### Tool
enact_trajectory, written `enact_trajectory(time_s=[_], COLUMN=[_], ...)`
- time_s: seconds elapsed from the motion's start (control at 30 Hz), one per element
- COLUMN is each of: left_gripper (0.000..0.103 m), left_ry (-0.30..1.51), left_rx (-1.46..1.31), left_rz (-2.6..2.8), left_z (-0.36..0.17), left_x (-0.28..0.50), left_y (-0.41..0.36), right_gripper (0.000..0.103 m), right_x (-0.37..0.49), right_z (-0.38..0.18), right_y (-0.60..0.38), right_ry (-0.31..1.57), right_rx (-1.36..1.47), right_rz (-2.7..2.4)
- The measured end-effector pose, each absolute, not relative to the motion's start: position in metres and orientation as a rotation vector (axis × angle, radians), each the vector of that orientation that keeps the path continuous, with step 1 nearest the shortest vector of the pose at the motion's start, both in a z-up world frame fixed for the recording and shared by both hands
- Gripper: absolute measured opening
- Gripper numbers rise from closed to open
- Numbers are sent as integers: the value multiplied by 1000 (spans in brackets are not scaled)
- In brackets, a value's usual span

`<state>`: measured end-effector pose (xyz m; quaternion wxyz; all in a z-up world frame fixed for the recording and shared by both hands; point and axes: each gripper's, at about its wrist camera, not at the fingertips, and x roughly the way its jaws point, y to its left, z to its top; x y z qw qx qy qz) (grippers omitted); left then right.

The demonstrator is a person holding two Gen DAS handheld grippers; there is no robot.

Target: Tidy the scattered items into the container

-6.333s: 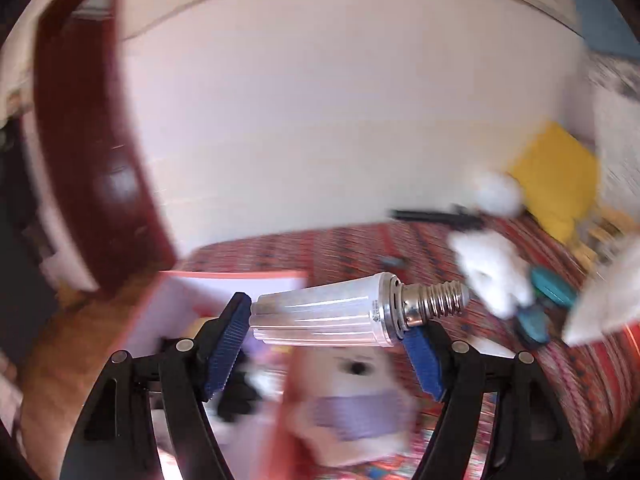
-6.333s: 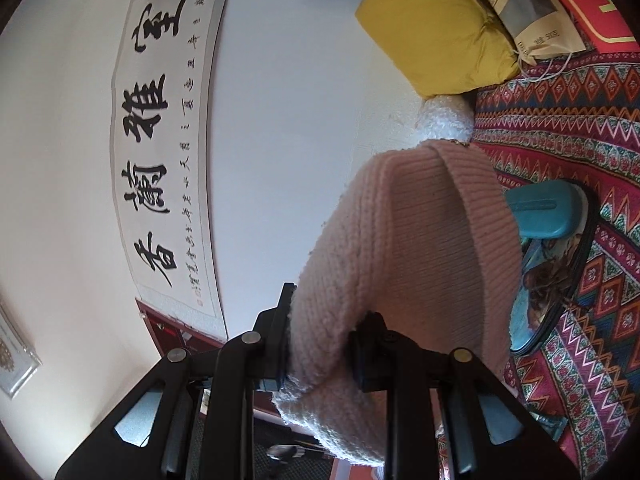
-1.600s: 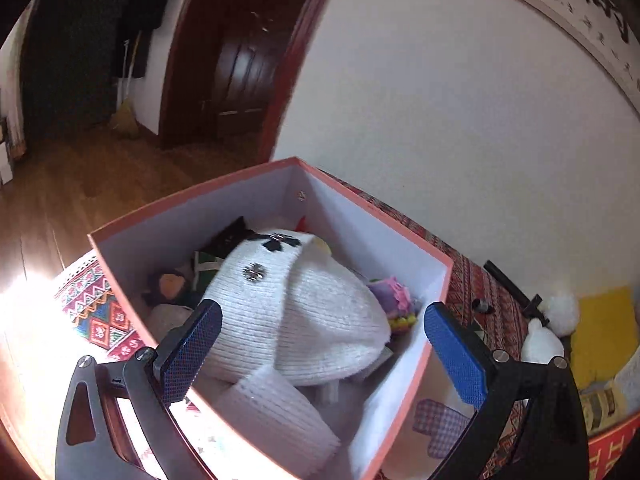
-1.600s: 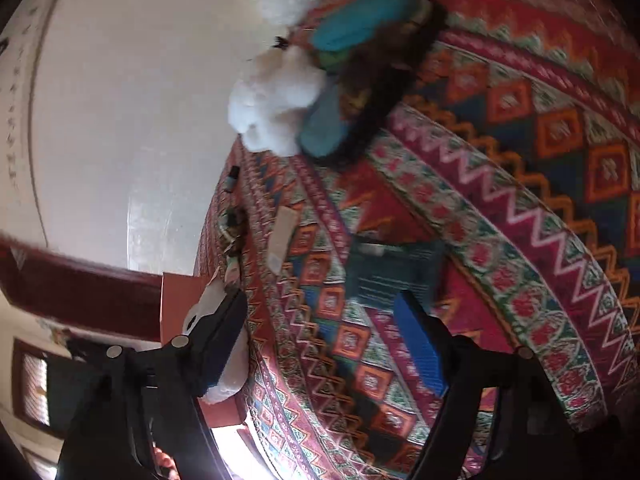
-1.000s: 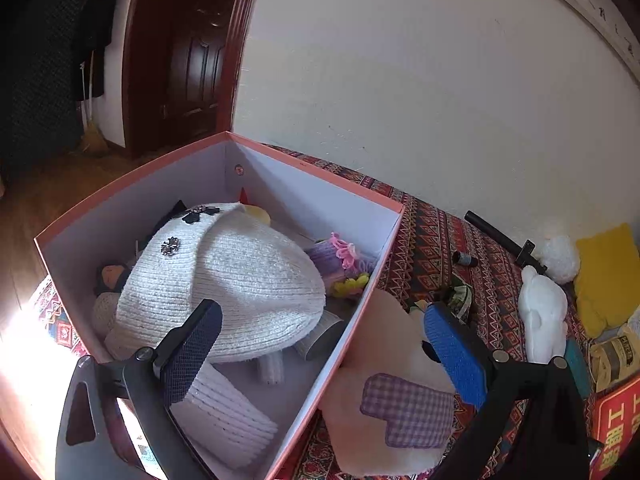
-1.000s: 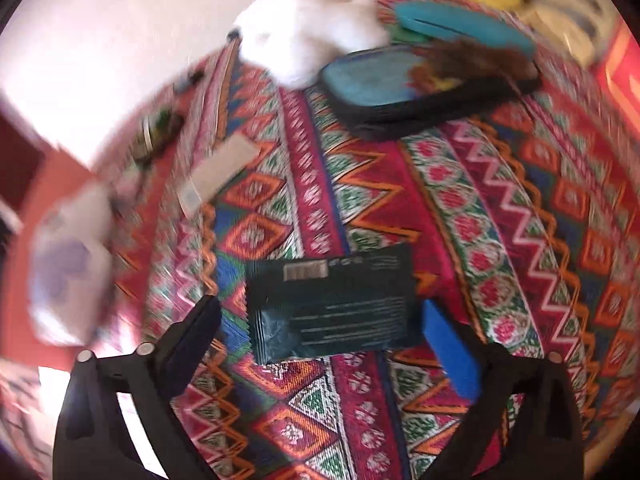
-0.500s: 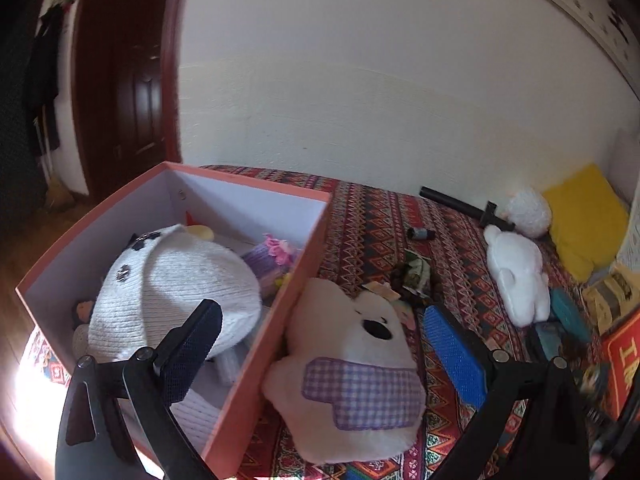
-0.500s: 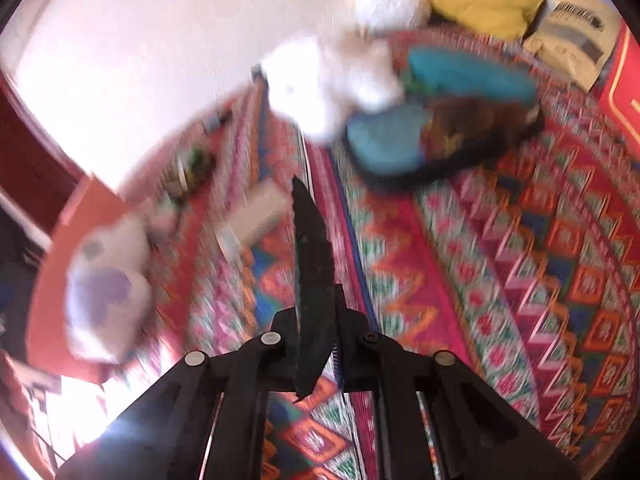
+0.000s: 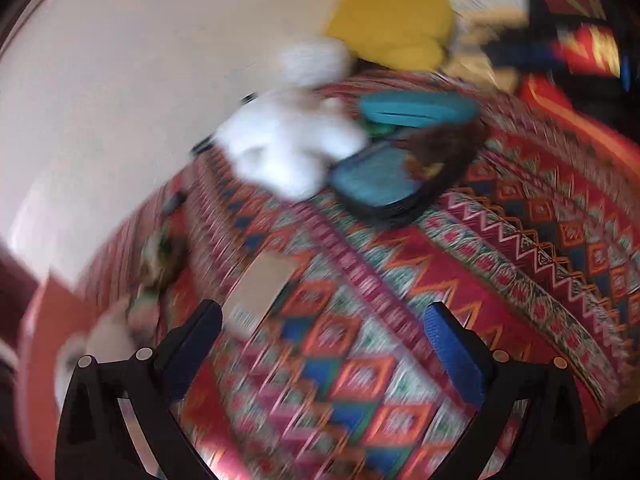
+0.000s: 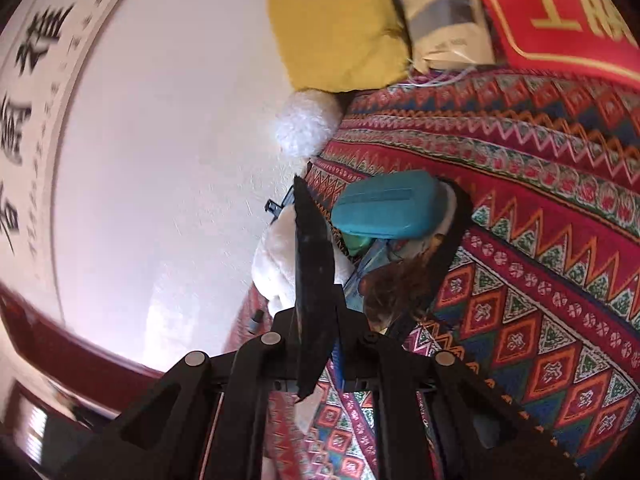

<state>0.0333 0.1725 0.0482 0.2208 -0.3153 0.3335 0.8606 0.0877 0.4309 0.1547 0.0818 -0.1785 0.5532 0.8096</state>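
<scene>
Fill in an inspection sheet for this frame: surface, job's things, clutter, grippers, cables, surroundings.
Surface: patterned cloth, mostly red.
Job's things: dark flat packet held edge-on; white plush, teal pouches and tan card on the cloth; red box at far left, blurred.
Clutter: yellow cushion, paper sack.
Grippers: right gripper shut on the packet; left gripper open, empty.
Cables: nothing seen.
Surroundings: white wall, calligraphy scroll.

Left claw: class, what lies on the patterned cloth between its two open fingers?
In the left wrist view, only bare patterned cloth lies between the left claw's fingers; the beige packet sits just beyond them.
</scene>
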Motion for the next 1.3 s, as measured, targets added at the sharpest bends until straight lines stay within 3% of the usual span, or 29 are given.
enact_trajectory(time_s=[0.17, 0.27, 0.4, 0.43, 0.47, 0.57, 0.83, 0.97, 1.03, 1.1, 1.2, 1.27, 1.3], left_gripper=[102, 103, 103, 96, 72, 53, 33, 36, 51, 56, 68, 89, 93], left_ry=[1502, 1577, 1342, 1238, 1105, 977, 542, 529, 547, 503, 316, 251, 256], left_rx=[-559, -474, -776, -884, -996, -1028, -1032, -1120, -1157, -1148, -1086, -995, -971], left_rz=[2208, 2146, 2138, 2124, 2090, 2112, 2128, 2059, 2022, 1974, 1844, 1880, 1948], left_z=[4, -4, 4, 7, 13, 34, 90, 77, 66, 71, 99, 119, 123], left_x=[37, 16, -45, -57, -66, -62, 0, 29, 45, 55, 56, 46, 37], left_y=[285, 319, 336, 334, 331, 321, 196, 136, 118, 109, 105, 107, 110], right_gripper=[8, 8, 8, 8, 8, 8, 8, 8, 8, 8, 8, 8, 8], right_x=[110, 115, 119, 120, 121, 126, 140, 134, 130, 128, 128, 128, 129], right_z=[162, 160, 157, 157, 157, 155, 154, 152, 152, 152, 154, 155, 155], right_y=[452, 462, 472, 473, 475, 480, 489, 482, 476, 471, 466, 466, 467], right_ry=[1744, 1795, 1839, 1844, 1849, 1868, 1892, 1901, 1904, 1905, 1893, 1885, 1881], right_rx=[-393, -354, -318, -312, -306, -284, -234, -278, -310, -328, -336, -334, -331], right_rz=[2397, 2382, 2366, 2364, 2361, 2349, 2321, 2332, 2340, 2346, 2360, 2363, 2361])
